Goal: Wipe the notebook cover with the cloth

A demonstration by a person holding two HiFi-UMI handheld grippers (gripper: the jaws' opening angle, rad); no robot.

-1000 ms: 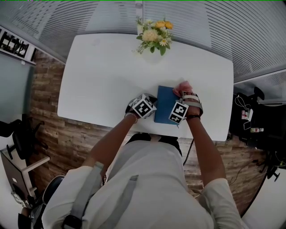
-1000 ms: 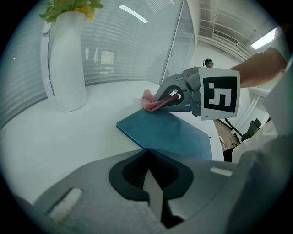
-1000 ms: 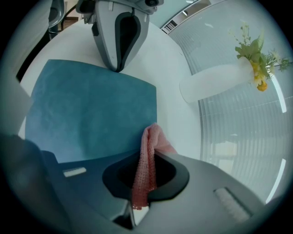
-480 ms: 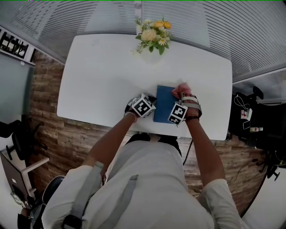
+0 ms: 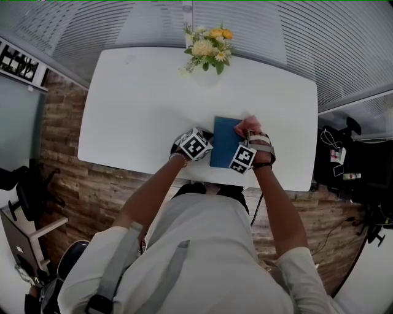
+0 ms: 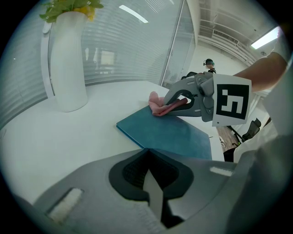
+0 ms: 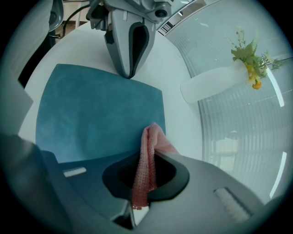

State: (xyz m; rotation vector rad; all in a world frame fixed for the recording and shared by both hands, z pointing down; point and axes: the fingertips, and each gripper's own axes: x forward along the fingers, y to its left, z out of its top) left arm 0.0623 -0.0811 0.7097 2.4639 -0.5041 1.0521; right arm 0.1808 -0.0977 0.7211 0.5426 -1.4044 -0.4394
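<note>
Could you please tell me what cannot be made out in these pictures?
- Notebook: its right side, head view, hidden under the right gripper and cloth.
- Whether the cloth touches the cover: right gripper view, hidden by the gripper's body.
- Flowers: left gripper view, cut off by the top edge.

a white table (image 5: 141, 104) with rounded corners stands on a floor (image 5: 92, 190) of brown wood planks. beyond its far edge runs glass hung with pale horizontal blinds (image 5: 331, 43) — they wrap round both far corners. a white vase (image 6: 66, 59) of yellow flowers sits at the table's far edge. a dark chair (image 5: 24, 181) stands at the left, black clutter (image 5: 353, 165) at the right. a strip light (image 6: 268, 39) glows overhead.
</note>
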